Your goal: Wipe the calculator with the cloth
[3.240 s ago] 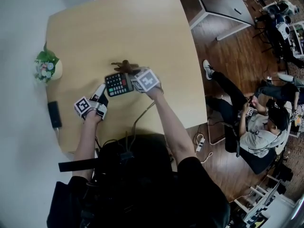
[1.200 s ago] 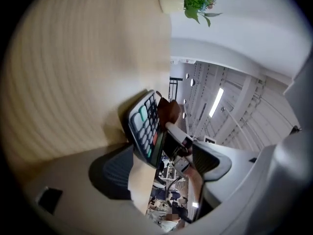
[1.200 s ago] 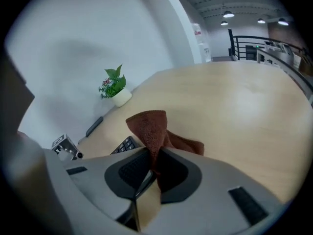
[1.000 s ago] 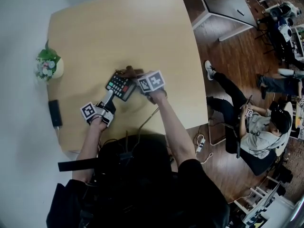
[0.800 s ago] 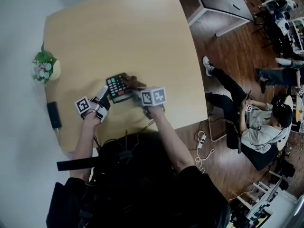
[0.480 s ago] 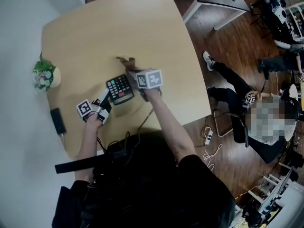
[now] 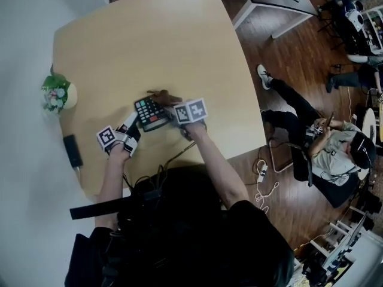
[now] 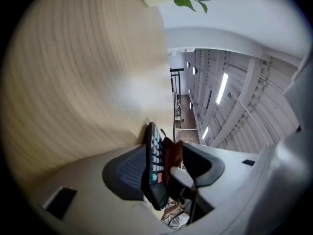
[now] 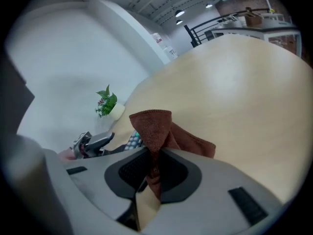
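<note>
The calculator lies keys-up near the front of the table, its near end between the jaws of my left gripper. I have that gripper rolled on its side so that 1 jaw sits on the table side of the calculator and 1 above the keys. Those jaws have just been closing around it. The lower pad lies against the back, but the upper pad stands off the keys with a gap showing, so it is not a clamp yet. I judge the aim is to pin the calculator so it cannot slide under the wipe.

The cloth is pinched tight between the 2 jaws of my right gripper. A fold stands up above the pads and the rest trails down at the calculator's far end. Bunched short like that, it gives me a firm wad to drag over the keys.

Further out, a small plant and a dark slab sit by the left edge — well apart from the work.
</note>
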A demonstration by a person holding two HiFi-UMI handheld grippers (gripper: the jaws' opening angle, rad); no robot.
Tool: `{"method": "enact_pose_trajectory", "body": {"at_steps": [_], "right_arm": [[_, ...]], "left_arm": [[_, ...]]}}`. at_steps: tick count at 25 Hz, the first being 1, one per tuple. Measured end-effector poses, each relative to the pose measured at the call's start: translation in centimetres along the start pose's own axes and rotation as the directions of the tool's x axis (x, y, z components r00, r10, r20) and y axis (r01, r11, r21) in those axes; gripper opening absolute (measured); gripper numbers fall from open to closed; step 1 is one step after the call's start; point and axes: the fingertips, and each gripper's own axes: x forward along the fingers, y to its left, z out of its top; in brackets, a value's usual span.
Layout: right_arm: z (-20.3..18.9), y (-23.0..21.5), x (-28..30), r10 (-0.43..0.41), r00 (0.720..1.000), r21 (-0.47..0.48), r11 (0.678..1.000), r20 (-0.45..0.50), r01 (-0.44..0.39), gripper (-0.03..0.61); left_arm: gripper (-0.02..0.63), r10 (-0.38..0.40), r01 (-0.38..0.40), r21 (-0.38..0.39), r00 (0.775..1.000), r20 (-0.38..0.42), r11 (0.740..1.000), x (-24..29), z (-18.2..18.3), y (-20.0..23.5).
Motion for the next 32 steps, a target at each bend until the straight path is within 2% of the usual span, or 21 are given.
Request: {"method": "enact_pose_trajectory", "body": {"at_steps": [3,5,6,8,10,13,14,16,19,23,28,30,32], "right_arm": [[-5.1,1.3,-3.0,0.101,0.994,0.088,0.991,-0.030,-0.098,0.058],[-7.6,2.0,-4.8,0.155,0.986,0.100,0.984,-0.068,-0.148,0.058],[-7.9,2.0,-5.4,0.154,0.985,0.084,0.986,-0.075,-0.147,0.058],[-6.0,1.3,-5.8,0.106,0.994,0.031,0.994,-0.038,-0.105,0.058],[-1.5,0.3,-5.0,0.040,0.998,-0.021,0.999,0.056,-0.039,0.058],[5.7,-1.0,-1.9,-0.041,0.983,-0.076,0.996,0.181,0.055,0.058],[7.3,-1.5,-0.6,-0.062,0.980,-0.087,0.993,0.188,0.079,0.058],[8.3,-2.2,2.2,-0.077,0.986,-0.085,0.992,0.146,0.090,0.058],[6.2,-2.2,4.0,-0.041,0.997,-0.020,0.999,0.067,0.043,0.058],[1.7,-1.3,0.8,0.018,0.999,0.110,0.994,0.048,-0.024,0.057],[-4.1,2.0,-3.6,0.142,0.987,0.283,0.946,0.076,-0.158,0.057],[-5.1,3.0,-5.4,0.167,0.983,0.297,0.937,0.083,-0.184,0.057],[-3.6,2.7,-6.0,0.132,0.985,0.238,0.959,0.109,-0.155,0.057]], "left_arm": [[0.244,-0.001,0.001,-0.009,1.000,0.007,1.000,-0.1,0.2,0.3],[0.227,-0.005,0.005,-0.017,1.000,0.011,1.000,-0.1,0.3,0.3],[0.225,-0.010,0.011,-0.020,1.000,0.013,1.000,-0.1,0.3,0.2],[0.222,-0.018,0.018,-0.019,1.000,0.016,1.000,-0.2,0.4,0.1],[0.221,-0.012,0.012,-0.002,1.000,0.016,1.000,-0.3,0.4,0.0],[0.219,-0.002,0.002,0.017,1.000,0.019,1.000,-0.3,0.5,0.4],[0.216,-0.002,0.002,0.017,1.000,0.020,1.000,-0.2,0.5,0.5],[0.213,-0.002,0.002,0.014,1.000,0.021,1.000,-0.1,0.5,0.6],[0.210,0.007,-0.007,0.014,1.000,0.024,1.000,-0.1,0.4,0.9],[0.201,0.009,-0.009,0.015,1.000,0.020,1.000,-0.1,0.2,0.6],[0.191,0.003,-0.003,0.011,1.000,0.019,1.000,-0.3,0.4,0.6],[0.190,0.000,-0.001,0.012,1.000,0.016,1.000,-0.2,0.3,0.5],[0.189,-0.004,0.003,0.013,1.000,0.015,1.000,-0.3,0.4,0.3]]}}
